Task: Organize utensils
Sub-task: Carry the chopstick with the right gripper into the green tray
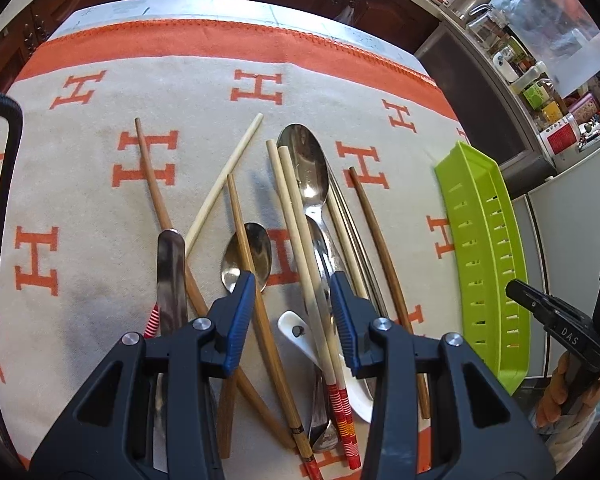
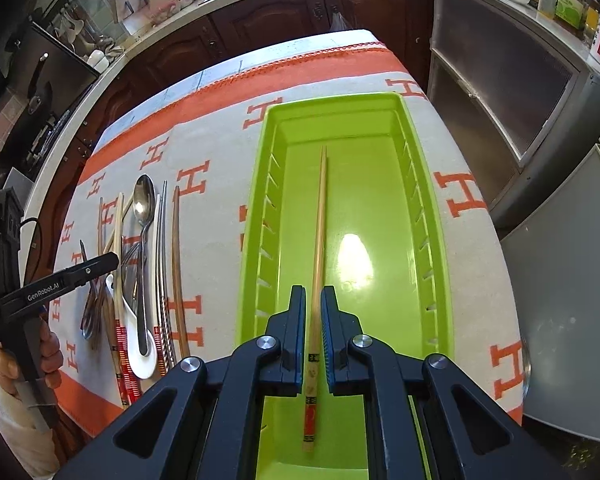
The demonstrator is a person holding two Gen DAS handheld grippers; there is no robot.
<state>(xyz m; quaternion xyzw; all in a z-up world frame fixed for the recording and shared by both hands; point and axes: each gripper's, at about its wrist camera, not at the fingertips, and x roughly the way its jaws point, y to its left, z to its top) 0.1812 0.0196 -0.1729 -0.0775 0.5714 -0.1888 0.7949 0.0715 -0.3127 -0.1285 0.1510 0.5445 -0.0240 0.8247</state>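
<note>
A pile of utensils lies on the orange-and-grey cloth: wooden chopsticks (image 1: 296, 240), a large metal spoon (image 1: 306, 168), a small metal spoon (image 1: 256, 248), a white ceramic spoon (image 1: 300, 332) and a knife (image 1: 170, 280). My left gripper (image 1: 292, 292) is open just above the pile, jaws either side of the pale chopsticks. The green tray (image 2: 268, 216) holds one chopstick (image 2: 320, 240). My right gripper (image 2: 313, 304) hovers over the tray, its jaws narrowly apart on either side of that chopstick, not pressing it.
The green tray (image 1: 484, 248) stands to the right of the pile. The cloth's table edge lies beyond it, with grey cabinets (image 2: 500, 128) and a cluttered counter (image 1: 540, 92) to the right. Dark wooden cabinets (image 2: 260, 28) run along the back.
</note>
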